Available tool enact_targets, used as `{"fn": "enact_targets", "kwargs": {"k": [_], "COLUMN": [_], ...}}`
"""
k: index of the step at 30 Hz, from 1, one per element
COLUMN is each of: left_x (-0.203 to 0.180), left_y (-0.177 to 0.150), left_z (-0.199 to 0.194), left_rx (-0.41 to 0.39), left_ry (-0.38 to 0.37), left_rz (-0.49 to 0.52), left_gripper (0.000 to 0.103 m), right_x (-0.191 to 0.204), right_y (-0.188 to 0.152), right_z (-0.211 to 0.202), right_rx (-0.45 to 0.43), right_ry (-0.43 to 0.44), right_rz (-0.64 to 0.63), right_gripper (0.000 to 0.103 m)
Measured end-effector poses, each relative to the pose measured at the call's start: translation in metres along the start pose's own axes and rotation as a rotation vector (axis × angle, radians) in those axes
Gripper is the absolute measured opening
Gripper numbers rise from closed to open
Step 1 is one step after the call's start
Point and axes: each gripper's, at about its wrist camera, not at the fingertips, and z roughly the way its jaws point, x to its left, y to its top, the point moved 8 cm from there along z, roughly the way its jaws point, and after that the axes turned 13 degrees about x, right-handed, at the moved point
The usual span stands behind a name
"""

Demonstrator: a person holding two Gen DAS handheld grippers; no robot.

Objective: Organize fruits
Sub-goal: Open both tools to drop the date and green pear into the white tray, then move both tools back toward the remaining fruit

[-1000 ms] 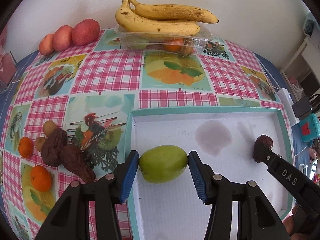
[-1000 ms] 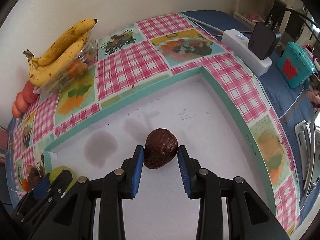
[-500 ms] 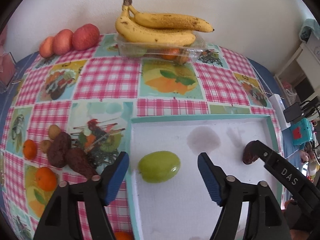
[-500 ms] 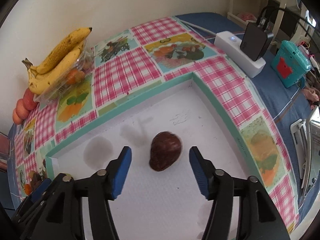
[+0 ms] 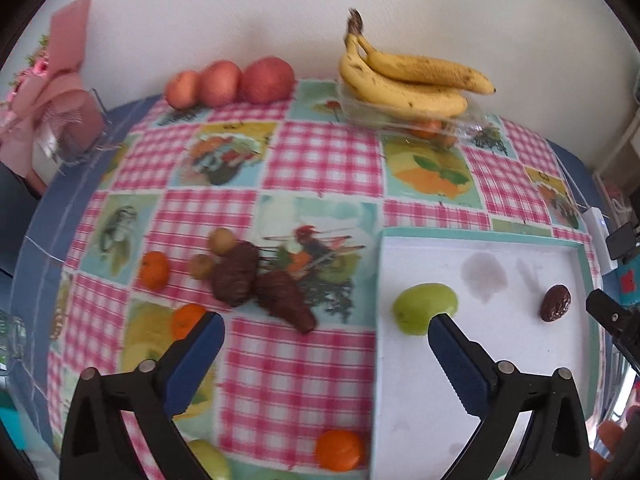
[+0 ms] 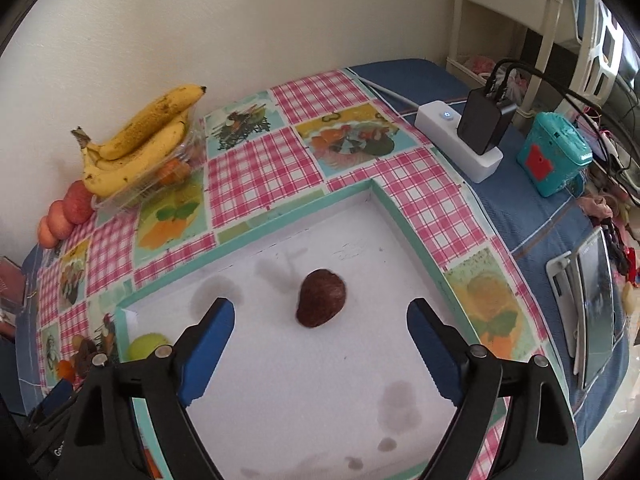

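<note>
Left gripper (image 5: 326, 344): fingers had just been opening and stood wide apart, holding nothing. The green fruit (image 5: 425, 307) lay in the white tray (image 5: 480, 240), just beyond the right-hand finger (image 5: 456, 356), outside the gap. Right gripper (image 6: 320, 334): fingers had likewise just been opening, wide and empty. The brown fruit (image 6: 321, 298) lay on the tray floor just ahead of them, between their tips and clear of both pads
</note>
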Motion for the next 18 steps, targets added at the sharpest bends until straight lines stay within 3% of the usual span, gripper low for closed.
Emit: {"fn": "enact_targets", "kwargs": {"k": [11,18], "left_x": [0.065,0.084], "left_y": [-0.020,-0.035], "left_z": [-0.037,-0.057], "left_rx": [-0.063,-0.096], "left_ry": [0.021,0.005], "left_rz": [-0.064,-0.070], "left_gripper": [0.103,0.103], "right_x": [0.036,0.055], "right_y": [-0.042,-0.075], "right_z": [-0.035,-0.037], "right_rx": [-0.062,-0.036], "right_ry": [0.051,0.070], "right_rz": [-0.054,-0.106], "right_gripper": [0.089,0.089]}}
